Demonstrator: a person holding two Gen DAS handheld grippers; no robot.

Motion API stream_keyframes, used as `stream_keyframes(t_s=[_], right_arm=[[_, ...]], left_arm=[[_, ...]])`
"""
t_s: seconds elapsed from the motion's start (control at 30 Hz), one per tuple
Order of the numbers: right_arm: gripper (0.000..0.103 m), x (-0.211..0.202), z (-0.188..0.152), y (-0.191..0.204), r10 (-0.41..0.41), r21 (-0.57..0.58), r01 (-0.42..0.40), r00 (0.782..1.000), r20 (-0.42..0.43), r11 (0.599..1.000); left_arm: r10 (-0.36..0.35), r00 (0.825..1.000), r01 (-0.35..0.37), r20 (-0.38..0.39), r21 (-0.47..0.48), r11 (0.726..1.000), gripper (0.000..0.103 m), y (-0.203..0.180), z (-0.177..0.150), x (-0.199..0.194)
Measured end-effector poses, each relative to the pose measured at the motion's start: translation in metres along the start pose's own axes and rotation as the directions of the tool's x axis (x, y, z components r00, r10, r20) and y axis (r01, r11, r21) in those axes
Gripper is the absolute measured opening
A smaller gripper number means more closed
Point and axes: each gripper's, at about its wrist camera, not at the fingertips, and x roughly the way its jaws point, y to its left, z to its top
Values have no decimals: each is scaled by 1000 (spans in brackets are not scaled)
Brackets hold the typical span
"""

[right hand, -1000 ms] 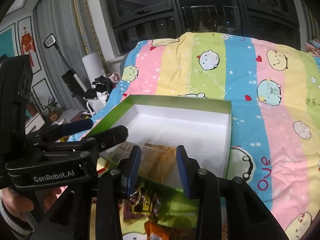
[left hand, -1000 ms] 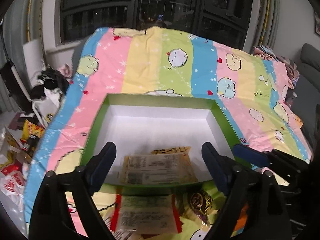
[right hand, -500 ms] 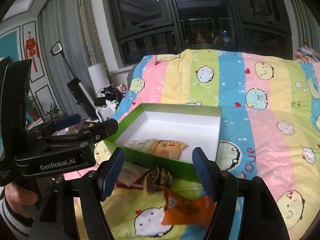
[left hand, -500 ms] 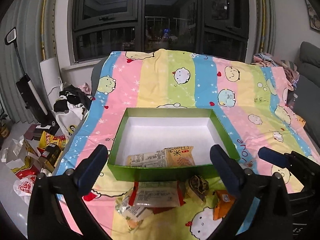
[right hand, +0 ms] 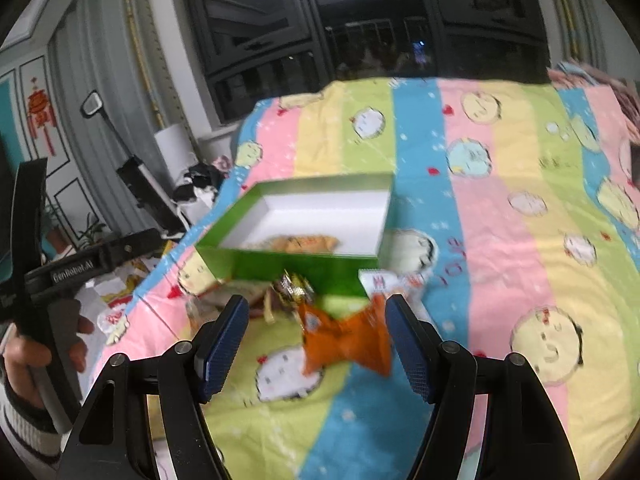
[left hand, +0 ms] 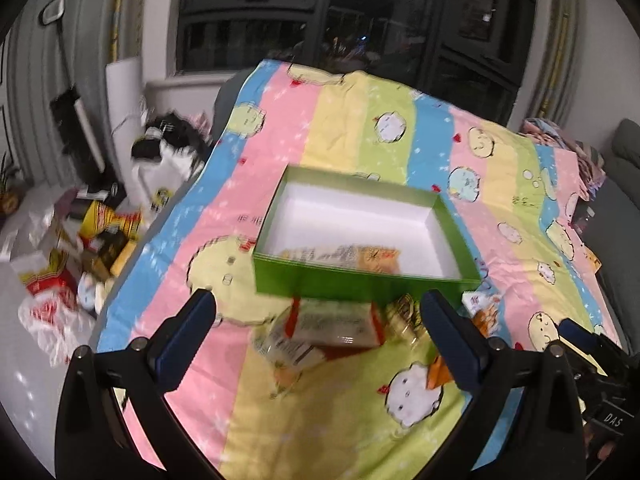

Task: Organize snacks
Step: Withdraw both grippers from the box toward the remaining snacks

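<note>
Both grippers (left hand: 320,340) (right hand: 316,340) withdrawn — box (left hand: 360,280) seemingly unmoved.

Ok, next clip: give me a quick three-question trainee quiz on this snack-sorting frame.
1. True or false: the green box already holds snack packets.
2. Multiple choice: the orange packet lies (a) inside the box, (b) on the blanket in front of the right gripper, (c) on the floor.
3. Short answer: is the left gripper holding anything?

Key:
1. True; packets lie near the box's front wall.
2. b; it lies on the blanket, outside the box.
3. No; it is open and empty, with the red-edged packet lying beyond it.
</note>
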Motion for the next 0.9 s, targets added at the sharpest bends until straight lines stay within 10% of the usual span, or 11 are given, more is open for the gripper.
stream_keyframes(t_s=[0.37, 0.9], right_arm=[[71, 0, -38, -19, -14, 43, 18, 995, -94, 999], [71, 62, -67, 45, 215, -12, -224, 947, -239, 974]], left_arm=[[-128, 989, 125, -72, -54, 991, 102, 31, -60, -5], [-185, 970, 162, -158, -146, 976, 102, 65, -80, 26]])
